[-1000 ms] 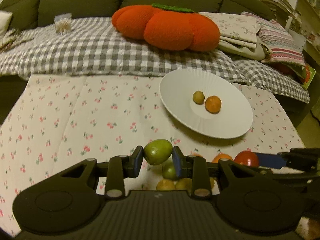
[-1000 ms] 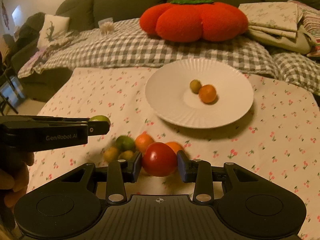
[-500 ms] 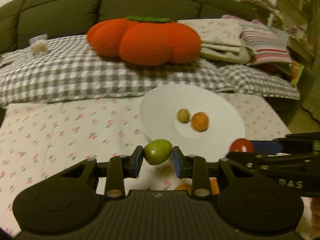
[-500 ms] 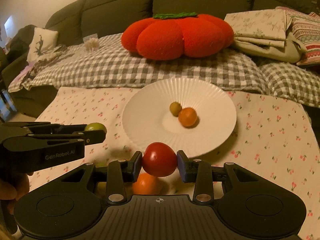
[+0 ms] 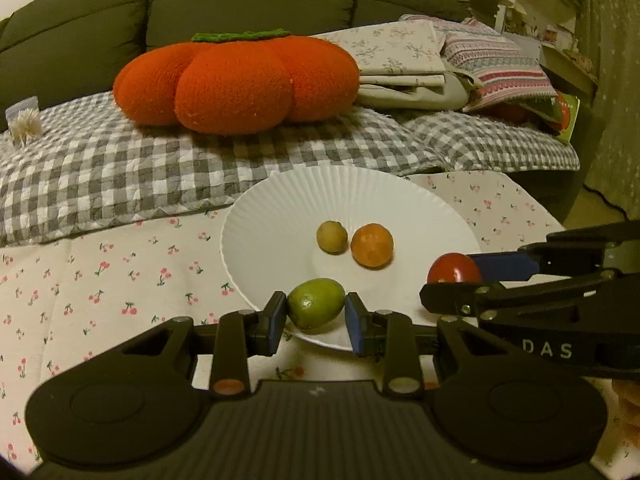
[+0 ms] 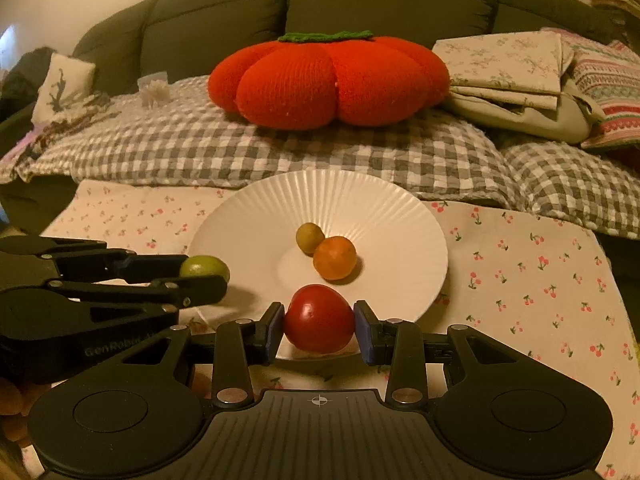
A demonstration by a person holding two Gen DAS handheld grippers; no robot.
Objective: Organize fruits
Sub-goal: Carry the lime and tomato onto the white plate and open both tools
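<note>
My left gripper (image 5: 316, 312) is shut on a green fruit (image 5: 316, 303) and holds it over the near rim of the white ribbed plate (image 5: 280, 196). My right gripper (image 6: 319, 320) is shut on a red tomato (image 6: 319, 318) over the plate's (image 6: 248, 208) near rim. On the plate lie a small olive-green fruit (image 5: 331, 237) and an orange fruit (image 5: 372, 245), touching. The right gripper with the tomato (image 5: 454, 268) shows at the right of the left wrist view. The left gripper with the green fruit (image 6: 205, 266) shows at the left of the right wrist view.
The plate sits on a cherry-print cloth (image 5: 120, 280). Behind it a grey checked blanket (image 5: 120, 164) bears a big orange pumpkin cushion (image 5: 236, 80) and folded linens (image 5: 416, 64) on a dark green sofa (image 5: 240, 0).
Both grippers moved forward from the fruit pile to the plate's near rim, each still holding its fruit. The pile of fruits has dropped out of view beneath them.
</note>
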